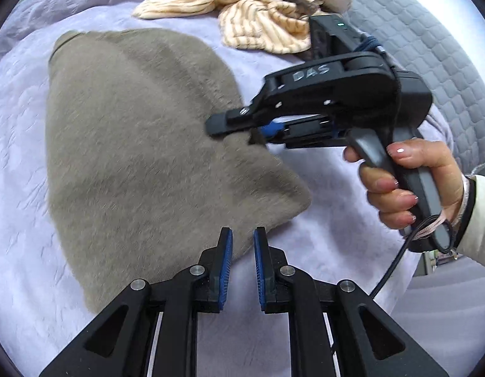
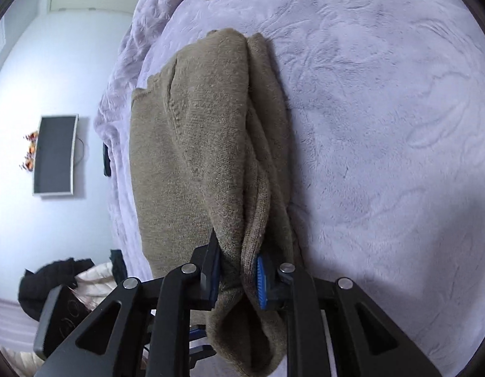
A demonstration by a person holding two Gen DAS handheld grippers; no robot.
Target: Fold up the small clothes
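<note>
Nearest the left wrist camera: left gripper (image 1: 243,245), blue pads drawn in to a narrow gap, nothing between them; tips sit just over the near edge of the taupe garment (image 1: 142,144).

Lavender bedspread (image 1: 19,132) covers the whole work surface, quilted texture visible. Taupe garment lies on it, centre-left in the left view, roughly fan-shaped, narrow collar-like end far left, broad end near. In the right wrist view the same garment (image 2: 192,144) runs from far to near, its right-hand side gathered into a raised ridge of folds.

Right gripper (image 2: 237,270) is clamped on that bunched edge: cloth fills the space between both pads and spills below the fingers. From the left view the right gripper (image 1: 239,128) reaches in from the right, held by a hand (image 1: 409,185) in a pale sleeve; its fingertips meet the garment's right edge, fabric pinched there, slightly motion-blurred.

Striped peach-and-brown clothing (image 1: 242,9) is heaped at the far side, well apart from the taupe piece. Grey quilted cover (image 1: 431,50) far right. Wall-mounted screen (image 2: 55,154) at left in the right view.
</note>
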